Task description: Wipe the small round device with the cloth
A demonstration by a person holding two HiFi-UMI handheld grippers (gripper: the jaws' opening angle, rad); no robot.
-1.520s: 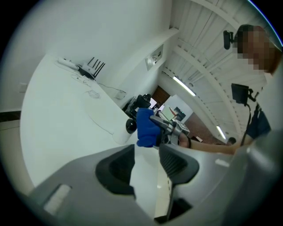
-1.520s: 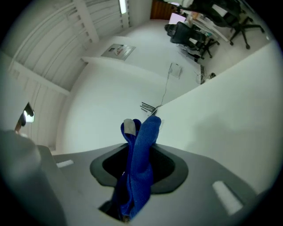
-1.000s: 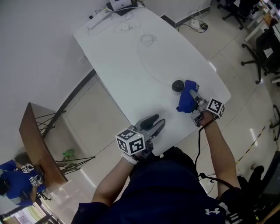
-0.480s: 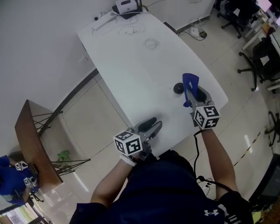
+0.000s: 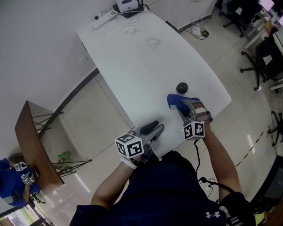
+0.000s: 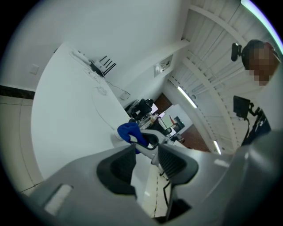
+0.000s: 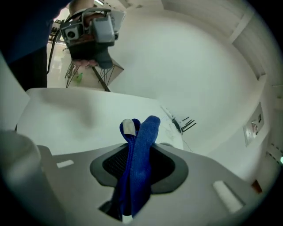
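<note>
The small round black device (image 5: pixel 181 88) sits on the white table (image 5: pixel 132 57) near its right front edge. My right gripper (image 5: pixel 182 106) is shut on a folded blue cloth (image 5: pixel 176 100), held just in front of the device and a little to its left, apart from it. In the right gripper view the cloth (image 7: pixel 143 141) stands up between the pads of the right gripper (image 7: pixel 139 152) and shows a white tag (image 7: pixel 128 127). My left gripper (image 5: pixel 155 126) hovers at the table's front edge. In the left gripper view its jaws (image 6: pixel 146 148) stand a narrow gap apart with nothing between them.
A white box (image 5: pixel 126 5) with cables and a loose cable loop (image 5: pixel 152 43) lie at the table's far end. Office chairs (image 5: pixel 265 53) stand to the right, and a power strip (image 5: pixel 197 30) lies on the floor. A wooden stand (image 5: pixel 33 145) is at the left.
The right gripper lifted the cloth from beside the device, then swung it down and towards me, to the device's left. The left gripper's jaws have drawn closer together.
</note>
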